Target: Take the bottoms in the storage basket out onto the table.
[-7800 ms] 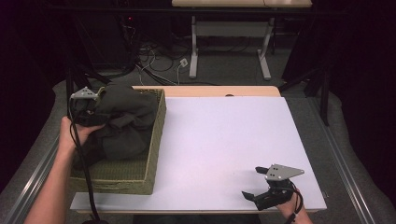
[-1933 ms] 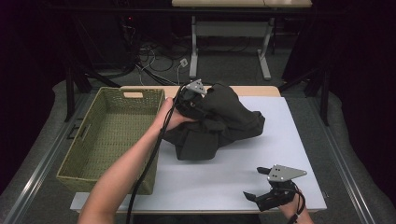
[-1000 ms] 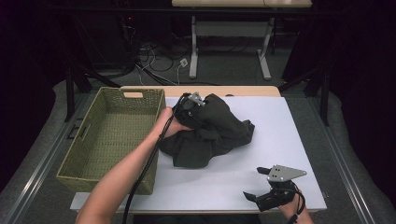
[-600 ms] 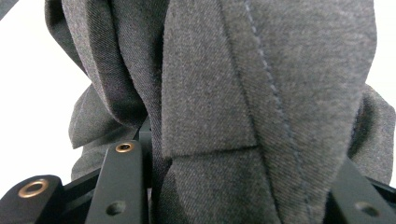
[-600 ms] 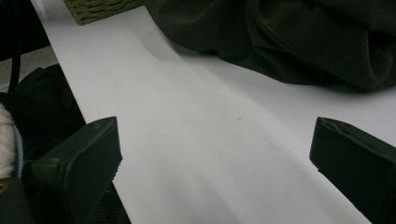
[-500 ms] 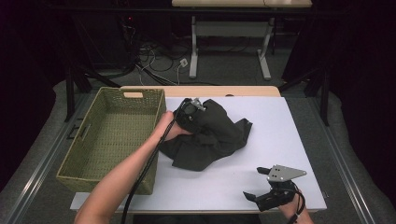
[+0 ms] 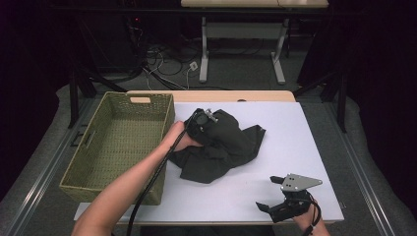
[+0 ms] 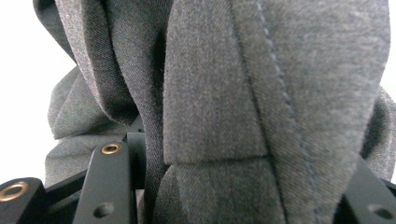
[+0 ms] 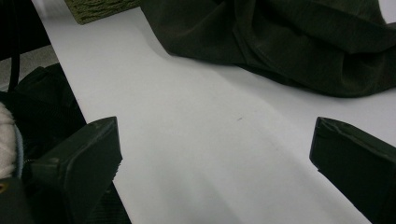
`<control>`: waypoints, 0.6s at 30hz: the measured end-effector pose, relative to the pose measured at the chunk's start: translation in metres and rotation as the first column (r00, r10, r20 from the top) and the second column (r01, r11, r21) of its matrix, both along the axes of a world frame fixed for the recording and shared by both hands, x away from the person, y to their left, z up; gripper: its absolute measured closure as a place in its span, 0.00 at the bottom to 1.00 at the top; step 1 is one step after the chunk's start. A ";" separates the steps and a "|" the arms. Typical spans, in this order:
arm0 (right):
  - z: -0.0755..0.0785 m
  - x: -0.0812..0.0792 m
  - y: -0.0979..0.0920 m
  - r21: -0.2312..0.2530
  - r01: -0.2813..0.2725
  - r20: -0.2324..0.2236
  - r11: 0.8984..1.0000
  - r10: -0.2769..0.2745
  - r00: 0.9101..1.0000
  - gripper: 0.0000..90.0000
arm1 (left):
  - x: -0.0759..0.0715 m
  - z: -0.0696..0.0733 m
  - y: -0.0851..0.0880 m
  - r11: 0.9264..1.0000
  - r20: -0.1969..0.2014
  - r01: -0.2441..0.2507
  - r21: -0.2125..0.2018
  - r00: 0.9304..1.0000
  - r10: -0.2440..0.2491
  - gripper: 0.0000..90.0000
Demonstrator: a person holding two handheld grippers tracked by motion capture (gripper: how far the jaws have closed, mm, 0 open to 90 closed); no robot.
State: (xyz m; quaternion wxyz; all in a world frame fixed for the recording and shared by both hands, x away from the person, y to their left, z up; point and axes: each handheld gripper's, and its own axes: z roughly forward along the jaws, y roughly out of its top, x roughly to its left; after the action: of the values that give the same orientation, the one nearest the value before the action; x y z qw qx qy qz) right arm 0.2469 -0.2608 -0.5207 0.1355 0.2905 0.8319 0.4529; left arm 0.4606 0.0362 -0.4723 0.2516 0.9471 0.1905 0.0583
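- The dark grey garment sits in a crumpled heap on the white tabletop, just right of the woven basket and a bit toward the far edge.
- The left tool is pushed down into the top left of the heap, with the person's hand behind it and the cable trailing back along the forearm.
- In the left gripper view a thick fold of the garment, seam and all, fills the gap between the jaws. They've just been opening, and I honestly can't tell if the pads are pressing on the cloth or not.
- The right tool is parked near the front right corner of the tabletop, well apart from the garment, jaws spread wide with nothing between them.
- From the right gripper view you see bare tabletop between the jaws, the garment beyond that, and a corner of the basket at the top.
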 end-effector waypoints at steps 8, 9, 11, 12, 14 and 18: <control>0.000 0.000 -0.001 -0.002 -0.001 -0.001 1.000 0.001 1.000 0.02 | 0.002 -0.002 0.000 0.999 -0.018 -0.048 0.005 0.999 0.048 0.37; 0.000 0.001 -0.001 -0.003 -0.004 0.003 1.000 0.004 1.000 0.02 | 0.002 -0.002 0.001 0.999 -0.020 -0.054 0.004 0.998 0.054 0.34; 0.000 0.000 -0.001 -0.001 0.001 0.003 1.000 -0.001 1.000 0.02 | 0.002 -0.002 0.002 0.998 -0.034 -0.068 -0.001 0.997 0.068 0.29; 0.000 0.000 -0.001 0.000 0.003 0.005 1.000 -0.003 1.000 0.02 | 0.002 -0.002 0.003 0.998 -0.040 -0.069 -0.002 0.997 0.069 0.26; 0.000 0.000 -0.002 -0.003 0.001 -0.001 1.000 -0.001 1.000 0.02 | 0.002 -0.002 0.004 0.997 -0.053 -0.081 -0.011 0.995 0.081 0.20; 0.000 0.000 -0.002 0.000 0.000 0.001 1.000 0.000 1.000 0.02 | 0.001 -0.001 0.006 0.997 -0.041 -0.079 -0.004 0.996 0.079 0.16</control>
State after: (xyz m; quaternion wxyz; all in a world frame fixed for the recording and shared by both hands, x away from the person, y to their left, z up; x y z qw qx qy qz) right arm 0.2465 -0.2625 -0.5205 0.1359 0.2903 0.8317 0.4533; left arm 0.4612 0.0426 -0.4729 0.2478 0.9392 0.2329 0.0481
